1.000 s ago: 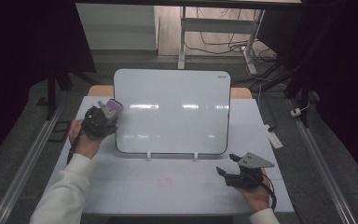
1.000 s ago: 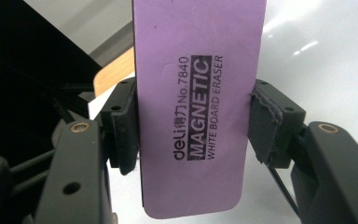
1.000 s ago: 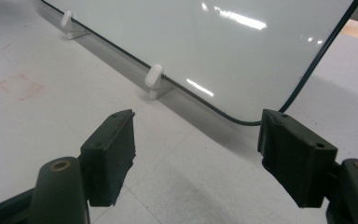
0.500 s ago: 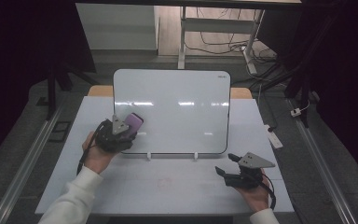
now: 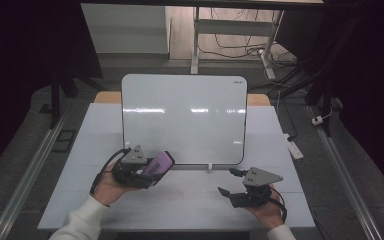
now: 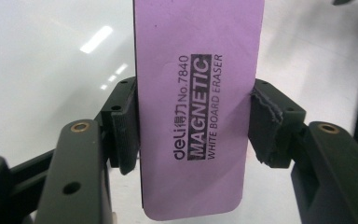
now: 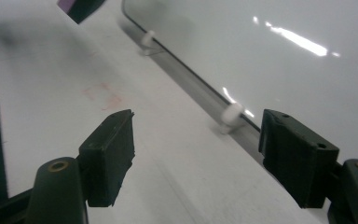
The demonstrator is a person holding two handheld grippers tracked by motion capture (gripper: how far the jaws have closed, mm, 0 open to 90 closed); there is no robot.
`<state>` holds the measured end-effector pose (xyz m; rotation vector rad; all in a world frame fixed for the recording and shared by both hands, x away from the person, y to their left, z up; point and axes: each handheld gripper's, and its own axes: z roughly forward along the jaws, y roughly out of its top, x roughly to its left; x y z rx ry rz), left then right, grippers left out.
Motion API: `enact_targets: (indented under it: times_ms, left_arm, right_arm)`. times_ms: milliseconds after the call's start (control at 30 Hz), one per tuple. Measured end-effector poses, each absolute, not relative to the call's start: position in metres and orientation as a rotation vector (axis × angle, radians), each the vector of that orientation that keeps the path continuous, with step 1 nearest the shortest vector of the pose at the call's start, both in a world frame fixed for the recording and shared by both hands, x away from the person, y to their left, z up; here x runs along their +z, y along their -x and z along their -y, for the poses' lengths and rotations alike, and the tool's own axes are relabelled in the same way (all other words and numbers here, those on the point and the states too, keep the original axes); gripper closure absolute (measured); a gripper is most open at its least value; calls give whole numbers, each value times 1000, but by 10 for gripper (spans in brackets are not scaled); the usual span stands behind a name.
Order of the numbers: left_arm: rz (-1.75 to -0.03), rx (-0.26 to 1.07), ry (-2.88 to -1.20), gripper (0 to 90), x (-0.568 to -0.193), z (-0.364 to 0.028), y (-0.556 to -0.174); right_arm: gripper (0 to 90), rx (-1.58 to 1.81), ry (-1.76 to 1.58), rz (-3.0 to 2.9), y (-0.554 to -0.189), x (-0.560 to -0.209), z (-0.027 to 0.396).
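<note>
My left gripper (image 5: 152,172) has its jaws clamped on the purple eraser (image 6: 198,107), one pad on each long edge, abt mid-length; its long axis runs straight out along the jaws, away from my hand; printed face is up toward the gripper cam, text reading "MAGNETIC WHITE BOARD ERASER" running along the length. In the high view the eraser (image 5: 159,163) points up & to the right, tilted, far end toward the lower-left corner of the whiteboard (image 5: 185,120); it sits just in front of the board's bottom edge, over the table (image 5: 80,150); can't tell if the tip touches the board. Whiteboard stands propped upright on small white clips (image 7: 230,116), surface blank w/ light glare.

My right gripper (image 5: 232,192) is low over the table near the front-right, well apart from the eraser; its jaws have just been opening, nothing between them, pads apart over bare table; they aim along the board's bottom edge. Faint reddish smudge (image 7: 103,95) on the table ahead of them.
</note>
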<state>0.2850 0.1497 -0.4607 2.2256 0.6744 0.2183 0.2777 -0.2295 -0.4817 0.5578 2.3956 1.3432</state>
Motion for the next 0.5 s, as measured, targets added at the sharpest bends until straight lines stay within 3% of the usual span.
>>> enact_targets:
  times_ms: [200, 500]
  left_arm:
    - [-597, 107, -2297, 411, -471, -138, -286]
    - [-442, 50, -2388, 410, -479, -113, -280]
  right_arm:
    - [266, 1367, -470, -2454, -276, -479, 218]
    - [233, 1403, -365, -2609, -286, -470, 186]
